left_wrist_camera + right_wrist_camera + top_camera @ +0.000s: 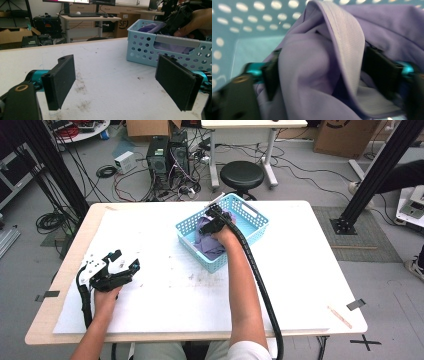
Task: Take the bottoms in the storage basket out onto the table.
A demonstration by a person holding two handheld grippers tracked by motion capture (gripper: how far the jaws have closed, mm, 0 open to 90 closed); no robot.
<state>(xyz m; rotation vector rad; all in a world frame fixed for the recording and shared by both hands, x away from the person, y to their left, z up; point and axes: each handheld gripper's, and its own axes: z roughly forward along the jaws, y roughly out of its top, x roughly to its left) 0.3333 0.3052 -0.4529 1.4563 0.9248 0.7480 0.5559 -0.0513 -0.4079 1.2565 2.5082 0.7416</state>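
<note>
Gripping purple cloth (317, 65) (bunched) in blue basket (255, 217), right gripper (319, 72).

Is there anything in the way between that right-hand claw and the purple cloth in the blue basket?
Nothing visible does. The right gripper is already down inside the blue basket, with a fold of the purple cloth bunched between its two jaws. The basket walls stand around it, not across its path.
</note>
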